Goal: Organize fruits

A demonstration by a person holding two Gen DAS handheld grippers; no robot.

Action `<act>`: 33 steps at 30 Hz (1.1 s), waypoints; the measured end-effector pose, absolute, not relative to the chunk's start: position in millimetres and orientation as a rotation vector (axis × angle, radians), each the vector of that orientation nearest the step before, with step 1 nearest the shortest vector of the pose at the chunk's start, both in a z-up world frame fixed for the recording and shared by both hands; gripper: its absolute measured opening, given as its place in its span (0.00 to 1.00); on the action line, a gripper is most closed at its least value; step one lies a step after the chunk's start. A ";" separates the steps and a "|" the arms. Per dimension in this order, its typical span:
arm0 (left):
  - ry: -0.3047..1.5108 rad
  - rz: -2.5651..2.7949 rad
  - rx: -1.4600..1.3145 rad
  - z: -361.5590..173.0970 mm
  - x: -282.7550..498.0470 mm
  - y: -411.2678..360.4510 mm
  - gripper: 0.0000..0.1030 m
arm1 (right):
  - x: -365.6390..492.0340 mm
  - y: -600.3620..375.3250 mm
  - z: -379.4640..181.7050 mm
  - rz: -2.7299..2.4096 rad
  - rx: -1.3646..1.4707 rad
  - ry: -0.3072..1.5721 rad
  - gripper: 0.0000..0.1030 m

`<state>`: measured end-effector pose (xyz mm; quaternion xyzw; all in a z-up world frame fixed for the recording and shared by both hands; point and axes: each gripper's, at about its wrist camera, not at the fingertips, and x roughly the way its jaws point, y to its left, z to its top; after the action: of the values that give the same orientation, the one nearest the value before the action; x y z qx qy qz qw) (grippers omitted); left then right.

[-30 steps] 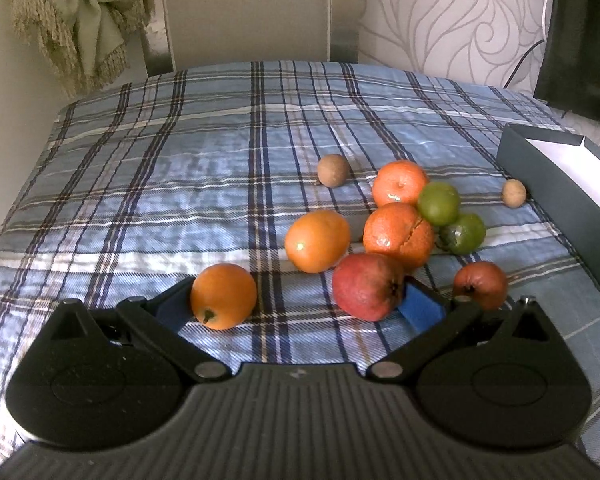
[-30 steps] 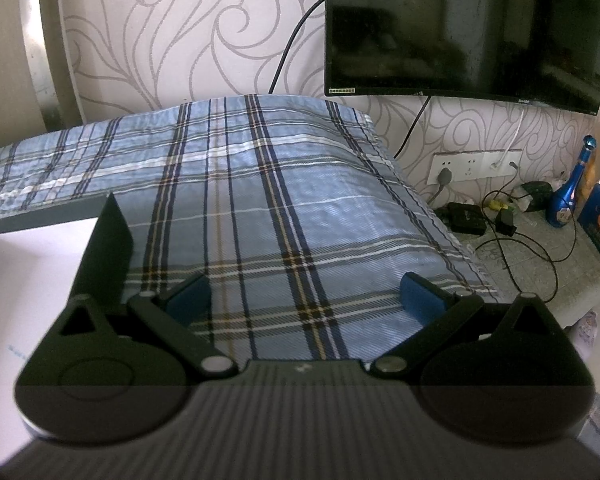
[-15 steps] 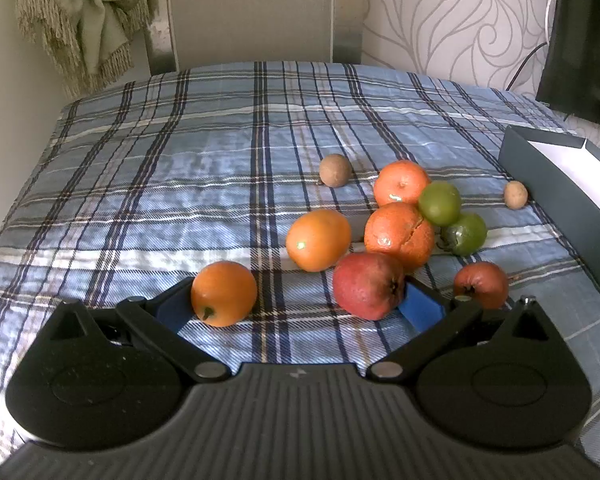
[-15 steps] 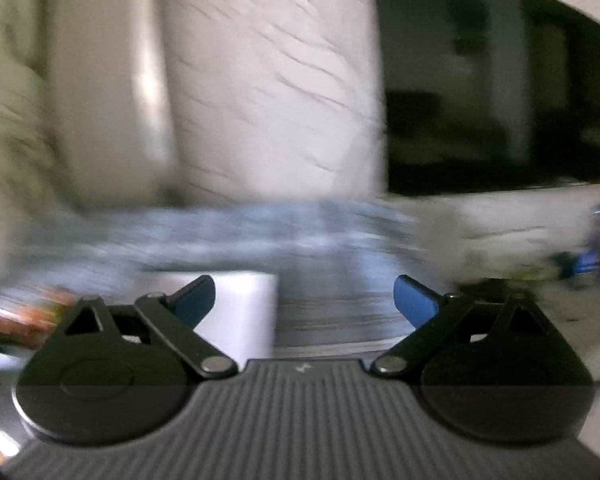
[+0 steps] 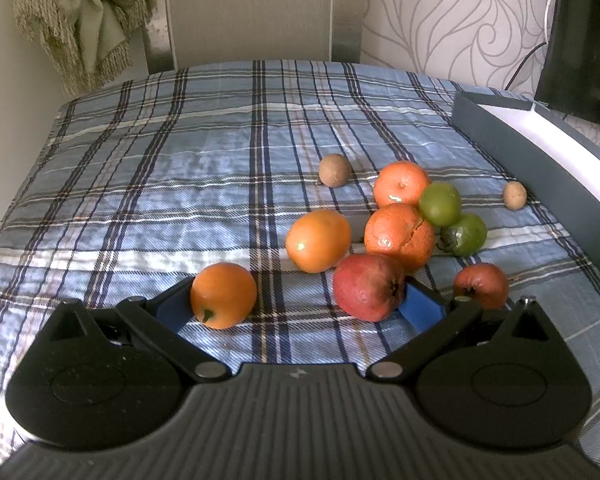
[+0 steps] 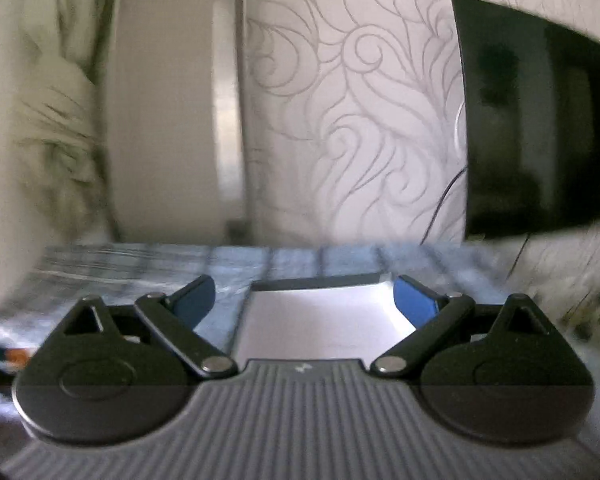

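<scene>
The left gripper point(image 5: 300, 308) is spread wide and low over the plaid bedspread point(image 5: 172, 184), holding nothing. Just inside its left finger sits an orange point(image 5: 223, 295), touching or nearly touching the blue pad; which of the two cannot be told. Just inside its right finger lies a red pomegranate point(image 5: 369, 287), its crown end against or right beside that pad point(image 5: 422, 310). Bare cloth shows between the two fruits, in the middle of the gap.

Ahead of the fingers, slightly right of centre, is a second orange point(image 5: 318, 240), and right of it a wrinkled tangerine point(image 5: 399, 236) touching the pomegranate's far side. Beyond that tangerine sits another tangerine point(image 5: 402, 183), with a light green fruit point(image 5: 440, 204) against both and a darker green one point(image 5: 464, 234) just to its right. A small red fruit point(image 5: 481, 285) lies just outside the right finger. Farther ahead is a brown round fruit point(image 5: 334, 170), apart from the cluster, and far right a smaller tan one point(image 5: 515, 195) near the wall of a dark box point(image 5: 500, 148).

The right gripper point(image 6: 304, 300) is also wide open and empty, held above the box point(image 6: 320, 320), whose pale floor fills the space between its fingers. That view is blurred, so whether the pads touch the box cannot be told.
</scene>
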<state>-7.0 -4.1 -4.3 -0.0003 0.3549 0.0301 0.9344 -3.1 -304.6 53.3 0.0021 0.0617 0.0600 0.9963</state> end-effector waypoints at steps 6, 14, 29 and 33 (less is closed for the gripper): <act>0.725 0.073 -0.008 -4.7 -8.5 -5.5 1.00 | -33.7 -261.5 85.4 0.245 -0.089 0.158 0.95; 0.726 0.068 -0.012 -3.6 -9.0 -3.3 1.00 | -55.3 -216.0 76.9 0.271 -0.152 0.336 0.94; 0.718 0.091 0.010 9.9 -40.2 2.4 1.00 | -54.7 -193.3 44.6 0.483 -0.200 0.494 0.63; 0.710 0.083 0.013 12.8 -44.2 8.2 0.95 | -44.4 -183.7 35.2 0.521 -0.214 0.549 0.53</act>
<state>-44.2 8.2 12.8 0.0064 0.3474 0.0405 0.9368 -44.4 -183.7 35.2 -0.1043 0.2676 0.2540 0.9236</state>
